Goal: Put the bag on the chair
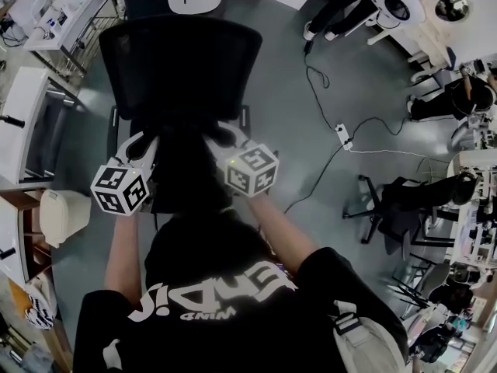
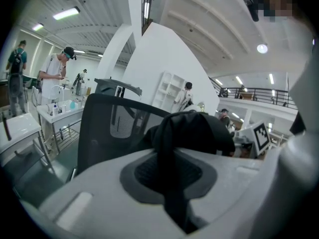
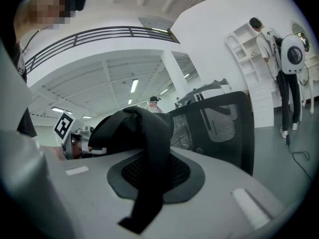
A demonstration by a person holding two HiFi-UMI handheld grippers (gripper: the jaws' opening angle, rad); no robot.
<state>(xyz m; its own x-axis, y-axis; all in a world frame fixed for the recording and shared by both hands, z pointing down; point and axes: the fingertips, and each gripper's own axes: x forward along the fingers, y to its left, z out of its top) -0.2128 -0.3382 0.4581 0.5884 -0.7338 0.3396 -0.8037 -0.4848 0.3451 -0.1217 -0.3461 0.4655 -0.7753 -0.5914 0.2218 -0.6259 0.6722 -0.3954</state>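
1. In the left gripper view, the left gripper (image 2: 169, 171) had its fingers (image 2: 94, 198) clenched on a black strap (image 2: 172, 193) of the bag (image 2: 197, 131). The strap ran down between the grey pads at the lower centre of the frame.
2. In the right gripper view, the right gripper (image 3: 149, 171) had its fingers (image 3: 224, 195) clenched the same way on the other strap (image 3: 144, 203). The dark bulk of the bag rose just behind it, left of centre.
3. In the head view, the bag (image 1: 182, 173) was a dark mass at the centre of the frame, held between the left gripper (image 1: 144, 146) and the right gripper (image 1: 221, 138).
4. The bag was over the seat of the black chair (image 1: 182, 61), just below the backrest in the picture. Whether its underside touched the seat could not be told.
5. Both gripper views showed the chair's mesh backrest upright close behind the bag. It was at the left in the left gripper view and at the right in the right gripper view.
6. The person's forearms reached up from the bottom of the head view, one to each marker cube.
7. On the grey floor (image 1: 287, 92), right of centre, lay a power strip (image 1: 342, 136) with its cable, well apart from the chair.
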